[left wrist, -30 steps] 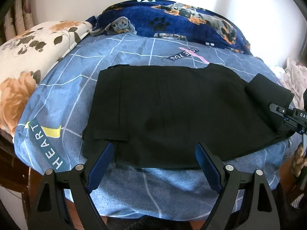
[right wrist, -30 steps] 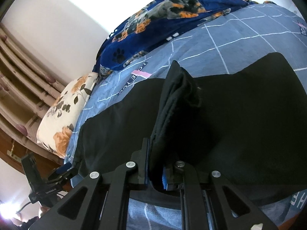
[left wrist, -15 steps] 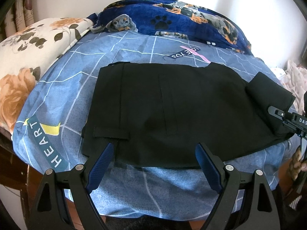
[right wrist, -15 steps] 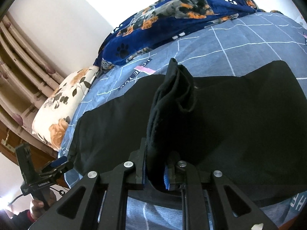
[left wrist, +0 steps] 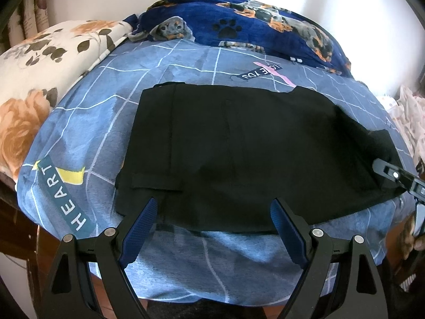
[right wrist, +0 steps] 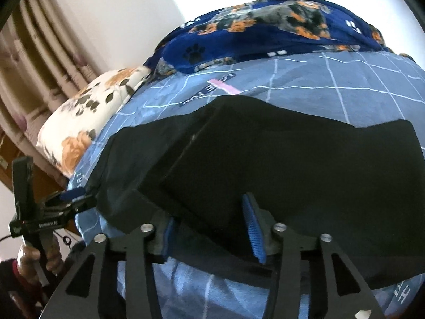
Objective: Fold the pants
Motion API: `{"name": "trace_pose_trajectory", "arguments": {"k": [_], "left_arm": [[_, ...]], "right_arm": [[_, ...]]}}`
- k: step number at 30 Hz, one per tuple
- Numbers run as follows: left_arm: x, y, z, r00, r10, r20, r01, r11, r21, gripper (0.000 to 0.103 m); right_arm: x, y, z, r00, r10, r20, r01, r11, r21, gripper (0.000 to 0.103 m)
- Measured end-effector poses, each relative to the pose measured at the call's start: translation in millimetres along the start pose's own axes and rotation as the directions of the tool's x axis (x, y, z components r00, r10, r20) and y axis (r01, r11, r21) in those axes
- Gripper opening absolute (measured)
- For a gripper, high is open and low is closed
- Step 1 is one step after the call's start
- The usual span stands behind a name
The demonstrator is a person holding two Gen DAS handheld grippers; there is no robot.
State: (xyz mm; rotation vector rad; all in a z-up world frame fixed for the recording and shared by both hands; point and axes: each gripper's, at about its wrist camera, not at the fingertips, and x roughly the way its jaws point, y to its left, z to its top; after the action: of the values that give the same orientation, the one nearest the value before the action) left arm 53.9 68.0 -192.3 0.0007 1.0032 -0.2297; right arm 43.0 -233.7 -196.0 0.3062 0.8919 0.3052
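Observation:
Black pants (left wrist: 239,154) lie folded on a blue checked bedsheet (left wrist: 87,138). In the left wrist view my left gripper (left wrist: 212,220) is open and empty, its blue pads at the near edge of the pants. My right gripper (right wrist: 209,228) is open, and a folded-over flap of the pants (right wrist: 202,164) rests between its blue pads (right wrist: 252,228). The right gripper also shows at the right edge of the left wrist view (left wrist: 393,175). The left gripper shows at the left of the right wrist view (right wrist: 66,199).
A dark blue dog-print blanket (left wrist: 239,26) lies bunched at the back by the white wall. A floral pillow (left wrist: 39,79) lies at the left. Curtains (right wrist: 39,61) hang behind it. The bed edge drops off in front of both grippers.
My right gripper has opened and let go of the pants flap, which has dropped flatter onto the pants. The left gripper has barely moved.

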Motion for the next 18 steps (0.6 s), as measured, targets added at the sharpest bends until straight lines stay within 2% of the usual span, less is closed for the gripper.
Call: {"name": "trace_pose_trajectory", "arguments": {"k": [1,4,6,9,11,14,18], "left_arm": [[-0.6,1.1,-0.1,1.0,-0.001,0.0,0.001,1.0,-0.001,0.087],[-1.7,2.1,0.3,1.0,-0.003,0.003,0.003,1.0,-0.008,0.087],[-2.5,3.0,0.8,1.0,-0.006,0.005,0.006,1.0,-0.012,0.087],[-3.6,3.9,2.1,1.0,-0.011,0.011,0.011,1.0,-0.018,0.087],[-4.3,3.6,2.8,1.0,-0.017,0.012,0.017,1.0,-0.019,0.087],[-5.5,1.8,3.1,1.0,-0.022,0.011,0.022,1.0,-0.015,0.087],[-6.6,-4.2,3.4,0.999,-0.044,0.001,0.044,0.999,-0.012,0.087]], "right_arm": [[-1.1,1.6,-1.1,1.0,0.018,-0.002,-0.018,1.0,-0.002,0.053],[-11.5,-2.8,-1.8,0.994,0.112,0.019,-0.113,0.993,0.047,0.056],[-23.3,-19.4,-0.6,0.981,0.184,0.064,-0.191,0.972,0.138,0.057],[-42.8,-56.4,0.9,0.959,0.239,0.151,-0.274,0.919,0.285,0.058],[-56.9,-82.2,-0.1,0.954,0.219,0.203,-0.28,0.893,0.353,0.058],[-75.3,-109.5,-1.8,0.953,0.162,0.255,-0.257,0.878,0.403,0.057],[-89.7,-144.5,3.8,0.951,0.097,0.293,-0.23,0.857,0.462,0.042]]}}
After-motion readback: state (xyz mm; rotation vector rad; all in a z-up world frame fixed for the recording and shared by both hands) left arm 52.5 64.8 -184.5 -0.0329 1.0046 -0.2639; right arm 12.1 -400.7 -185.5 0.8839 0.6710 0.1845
